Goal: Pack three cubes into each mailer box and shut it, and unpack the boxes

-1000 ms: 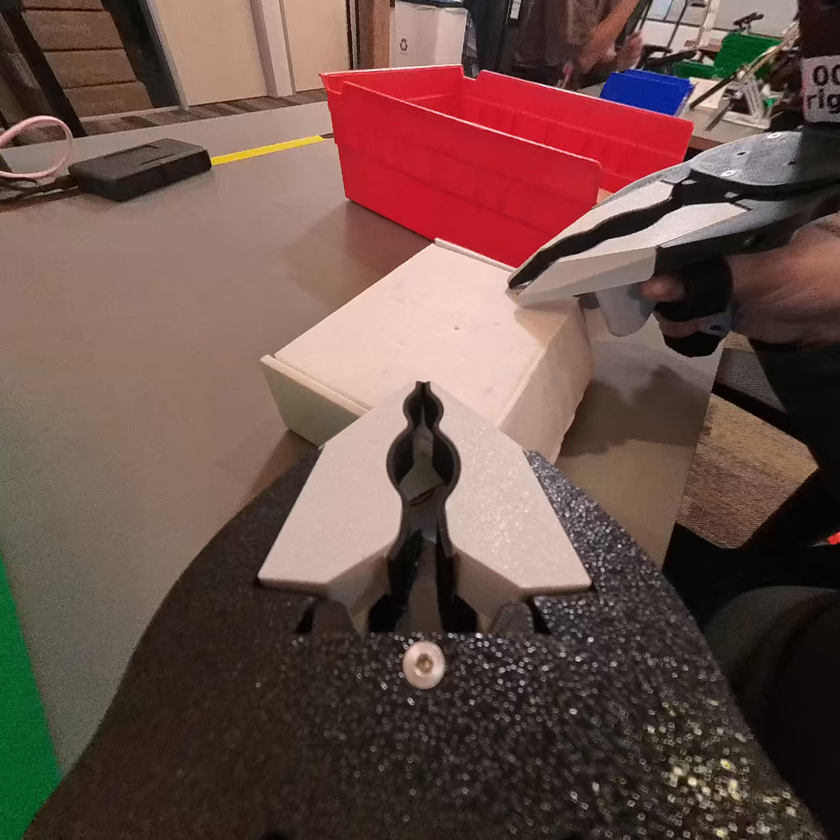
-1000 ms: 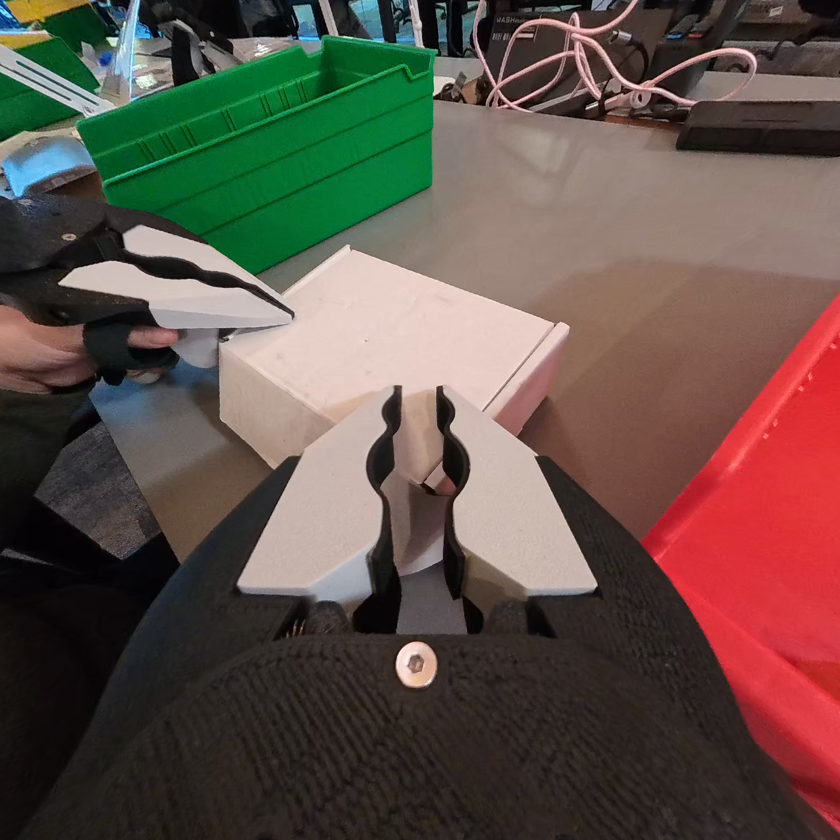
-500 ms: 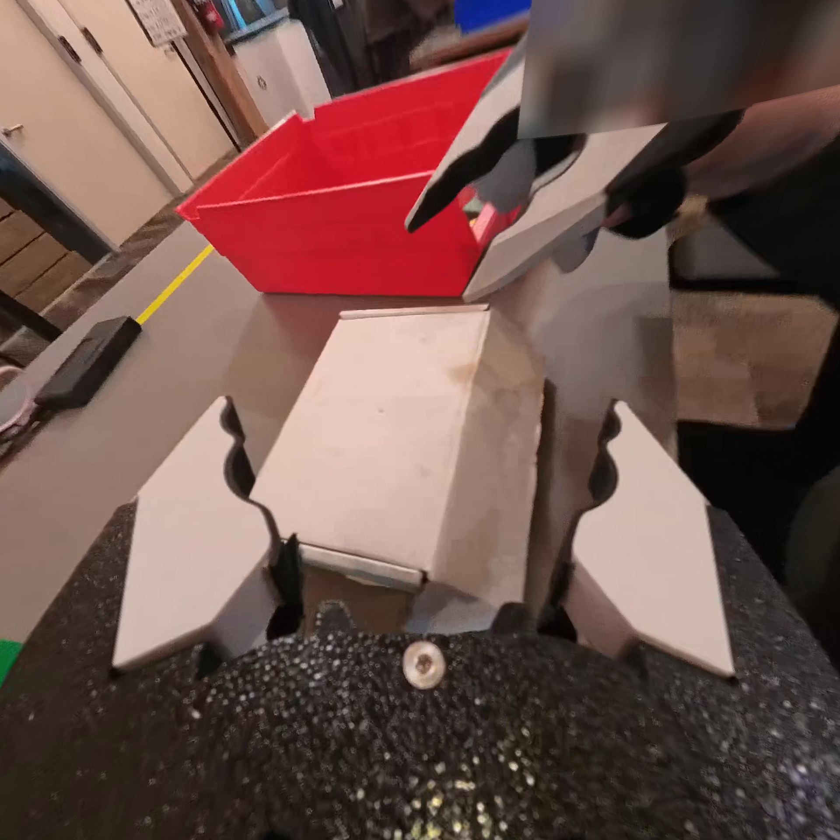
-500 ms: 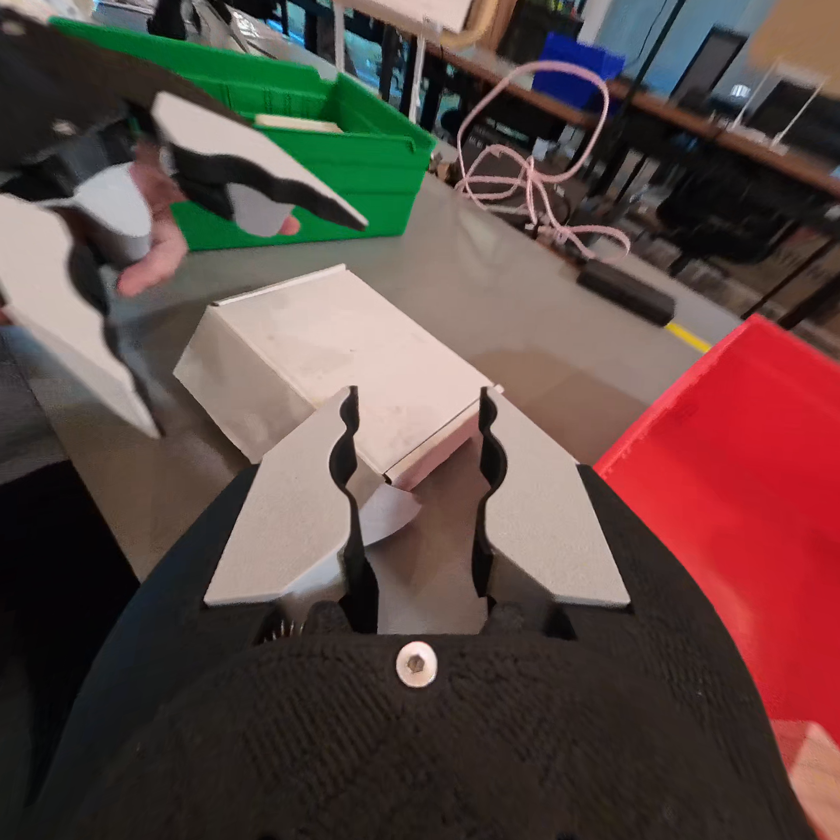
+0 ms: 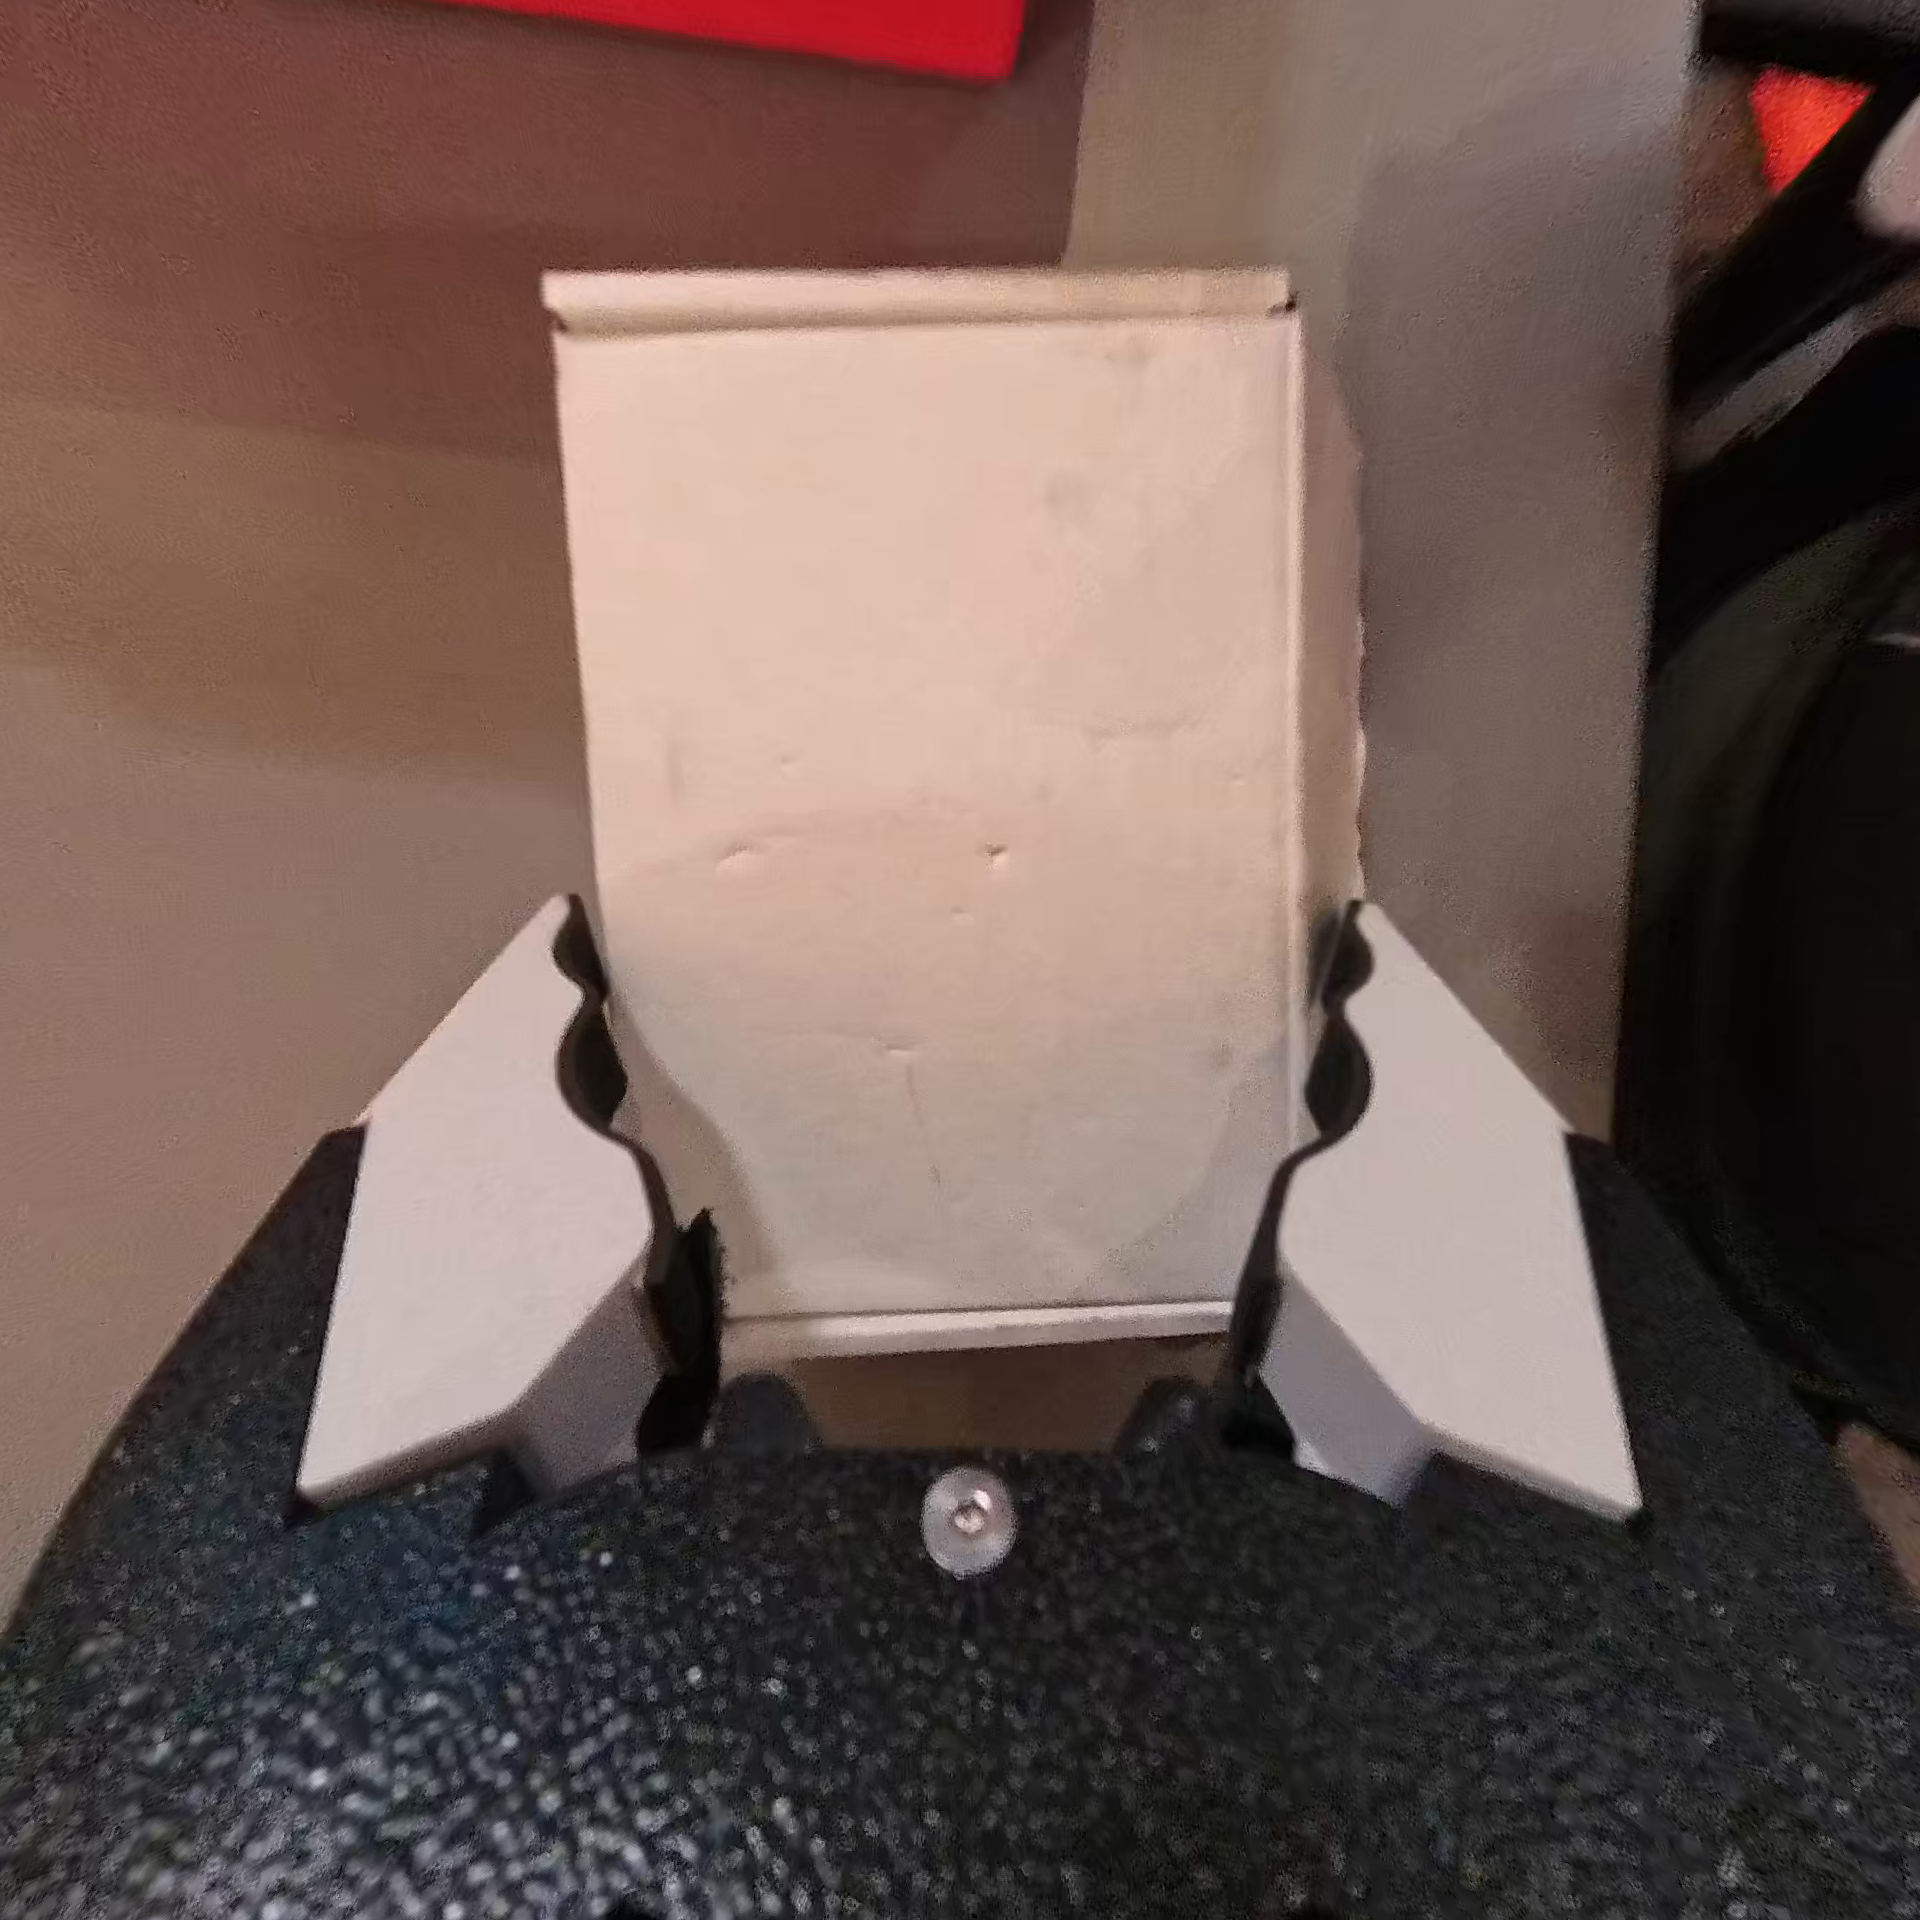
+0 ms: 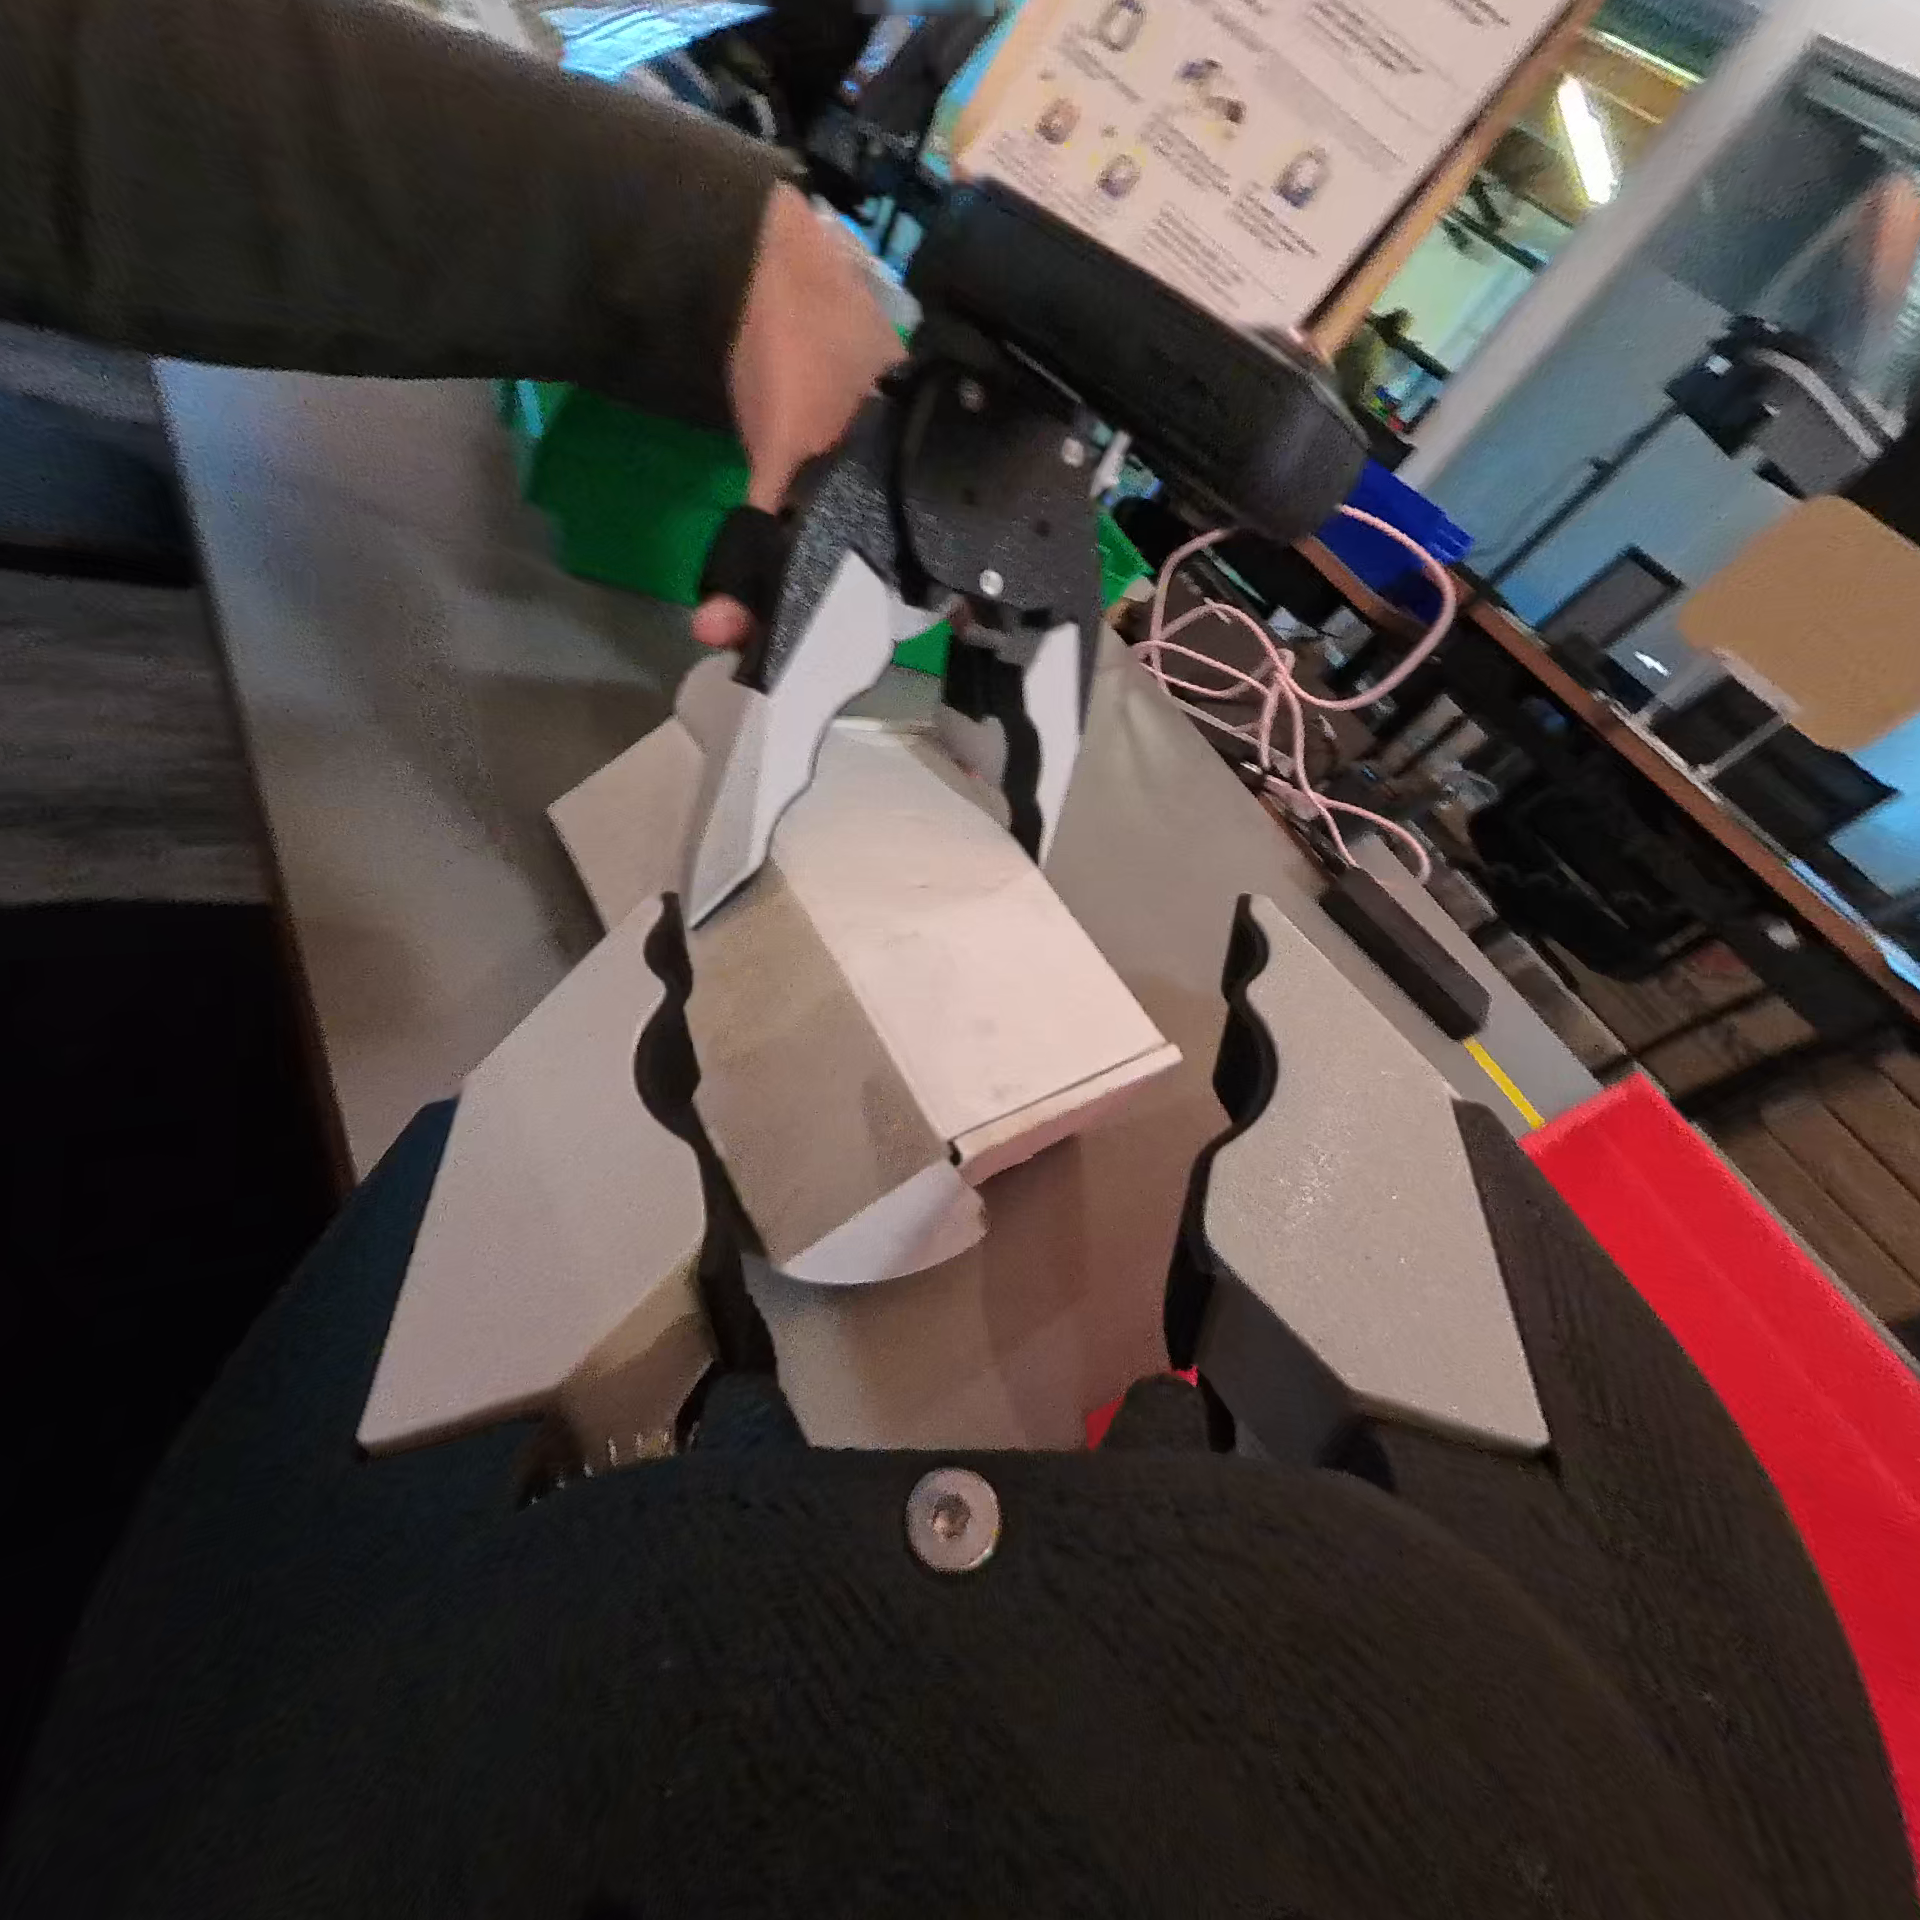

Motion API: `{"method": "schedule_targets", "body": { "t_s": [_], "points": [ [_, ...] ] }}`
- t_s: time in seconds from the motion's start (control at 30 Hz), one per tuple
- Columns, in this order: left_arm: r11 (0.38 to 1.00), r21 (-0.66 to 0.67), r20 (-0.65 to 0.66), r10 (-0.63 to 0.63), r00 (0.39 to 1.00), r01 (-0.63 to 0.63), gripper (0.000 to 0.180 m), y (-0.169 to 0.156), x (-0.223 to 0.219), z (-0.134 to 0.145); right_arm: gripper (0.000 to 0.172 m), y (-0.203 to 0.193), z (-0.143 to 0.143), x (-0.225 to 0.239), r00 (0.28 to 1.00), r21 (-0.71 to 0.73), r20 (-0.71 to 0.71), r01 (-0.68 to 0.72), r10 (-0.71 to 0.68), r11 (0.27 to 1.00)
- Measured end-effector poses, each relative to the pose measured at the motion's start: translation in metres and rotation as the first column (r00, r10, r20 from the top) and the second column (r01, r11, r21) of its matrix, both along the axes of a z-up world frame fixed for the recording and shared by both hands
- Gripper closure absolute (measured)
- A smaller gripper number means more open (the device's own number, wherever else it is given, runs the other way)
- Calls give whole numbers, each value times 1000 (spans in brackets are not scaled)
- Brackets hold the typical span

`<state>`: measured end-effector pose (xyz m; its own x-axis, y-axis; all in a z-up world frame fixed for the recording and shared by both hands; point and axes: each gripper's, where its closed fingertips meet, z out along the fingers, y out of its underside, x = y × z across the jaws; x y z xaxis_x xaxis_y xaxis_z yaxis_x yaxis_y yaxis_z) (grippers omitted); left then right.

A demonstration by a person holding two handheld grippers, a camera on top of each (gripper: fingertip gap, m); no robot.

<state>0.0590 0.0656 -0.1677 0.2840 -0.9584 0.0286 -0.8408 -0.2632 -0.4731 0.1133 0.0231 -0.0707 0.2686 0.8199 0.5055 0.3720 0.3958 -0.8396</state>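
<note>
A shut white mailer box (image 5: pixel 935 675) lies on the grey table (image 5: pixel 208 623). My left gripper (image 5: pixel 956 914) looks down on it, wide open, one finger on each long side of the box near its closer end. I cannot tell whether the pads touch the box. In the right wrist view the left gripper (image 6: pixel 873 873) straddles the far half of the box (image 6: pixel 935 987). My right gripper (image 6: pixel 956 914) is open around the box's near end. Its left finger (image 6: pixel 582 1122) is close to the box wall and its right finger (image 6: pixel 1340 1122) is clear of it. A rounded flap (image 6: pixel 883 1236) sticks out at that end.
A red bin (image 6: pixel 1714 1299) stands to the right of the box; its edge also shows in the left wrist view (image 5: pixel 727 31). A green bin (image 6: pixel 623 488) is behind the left gripper. Pink cable (image 6: pixel 1299 665) and a black block (image 6: pixel 1403 956) lie at the table's far side. A person's hand (image 6: pixel 800 343) holds the left gripper.
Both grippers were shut at the box's corners a second ago and have opened wide. The left one swung above the box and came down astride it. The right one opened further around the near end.
</note>
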Motion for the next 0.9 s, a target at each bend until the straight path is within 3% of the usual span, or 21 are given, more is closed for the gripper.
{"method": "schedule_targets", "body": {
  "t_s": [0.2, 0.3, 0.4, 0.43, 0.53, 0.6, 0.63, 0.73, 0.8, 0.9],
  "points": [
    [997, -58, -123, -65, 990, 59, 47, -4, -6, -7, 68, -17, -9, -12, 993, 65, 62, -101, 97, 993],
    [990, -135, -108, -42, 993, 27, 49, -2, -7, -4, 61, -13, -12, -13, 995, 77, 69, -78, 73, 994],
    [954, -298, -30, -35, 999, 25, 49, -5, -7, 6, 50, -3, -12, -13, 997, 122, 74, -27, 18, 992],
    [914, -405, 6, -5, 1000, 7, 49, -10, -7, 12, 48, -1, -14, -15, 996, 141, 85, -17, 5, 990],
    [705, -709, 81, 69, 994, 9, 50, -32, -2, 28, 48, 7, -27, -23, 984, 199, 175, -3, -32, 980],
    [618, -786, 106, 84, 991, 31, 49, -38, -1, 30, 50, 16, -38, -27, 961, 242, 266, 7, -74, 970],
    [603, -796, 136, 95, 986, 52, 49, -38, 2, 32, 54, 21, -42, -28, 949, 256, 302, 12, -91, 967],
    [612, -786, 199, 117, 973, 87, 49, -35, 4, 33, 70, 31, -37, -29, 939, 271, 328, 9, -101, 963],
    [628, -772, 231, 125, 965, 104, 49, -34, 5, 35, 97, 34, -29, -27, 935, 248, 346, -12, -77, 969],
    [740, -663, 287, 114, 951, 112, 32, -22, 7, 38, 102, 40, -31, -24, 906, 157, 422, -40, -30, 987]
  ]
}}
